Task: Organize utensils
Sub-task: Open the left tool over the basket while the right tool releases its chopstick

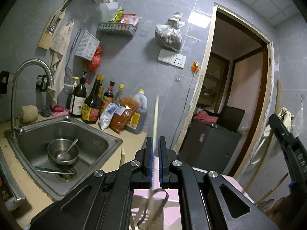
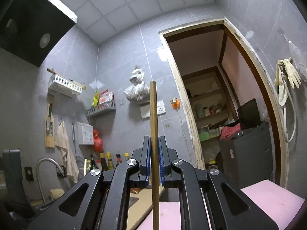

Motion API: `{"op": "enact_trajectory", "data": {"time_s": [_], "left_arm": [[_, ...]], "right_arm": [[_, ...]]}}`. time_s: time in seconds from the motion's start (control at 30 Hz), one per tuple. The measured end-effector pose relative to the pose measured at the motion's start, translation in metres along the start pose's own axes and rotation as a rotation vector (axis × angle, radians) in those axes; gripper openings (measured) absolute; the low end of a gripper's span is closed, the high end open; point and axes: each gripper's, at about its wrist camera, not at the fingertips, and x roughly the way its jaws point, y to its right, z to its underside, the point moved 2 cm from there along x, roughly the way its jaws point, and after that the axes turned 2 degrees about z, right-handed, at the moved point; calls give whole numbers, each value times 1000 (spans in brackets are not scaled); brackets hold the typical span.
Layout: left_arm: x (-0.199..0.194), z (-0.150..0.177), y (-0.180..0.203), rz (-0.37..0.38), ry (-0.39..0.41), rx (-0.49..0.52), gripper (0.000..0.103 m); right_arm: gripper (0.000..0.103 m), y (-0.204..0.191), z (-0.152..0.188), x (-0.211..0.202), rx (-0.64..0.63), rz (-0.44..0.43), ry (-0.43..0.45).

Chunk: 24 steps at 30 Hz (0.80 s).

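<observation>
Left gripper (image 1: 155,153), jaws nearly closed on a pale-handled slotted spatula (image 1: 155,115), handle upright, metal blade hanging below. Right gripper (image 2: 154,153) clamps a brown wooden handle (image 2: 154,118), likewise vertical; its working end is out of view. Both are apparently lifted for sorting above the pink surface (image 2: 272,193). The sink (image 1: 107,134) holds a bowl (image 1: 63,151).

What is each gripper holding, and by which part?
The left gripper clamps a slotted metal spatula by its pale handle. The right gripper clamps a brown wooden stick partway along its shaft.
</observation>
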Motion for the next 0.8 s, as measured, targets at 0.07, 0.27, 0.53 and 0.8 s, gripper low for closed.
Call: {"op": "enact_trajectory", "data": {"time_s": [0.07,0.27,0.53,0.8], "left_arm": [[-2,1,1,6,-9,-5,8],[-14,-2,2,27,1,-36,25],[-29,-16,8,37,11,-44,36],[-45,-26,28,44,17,0,54]], "right_arm": [[7,2,1,0,0,-4,-16],[19,9,-1,-4,4,-18,-47],[31,10,-23,-13,-12,-49,-25],[54,24,-43,-29,-14,-40,-26]]}}
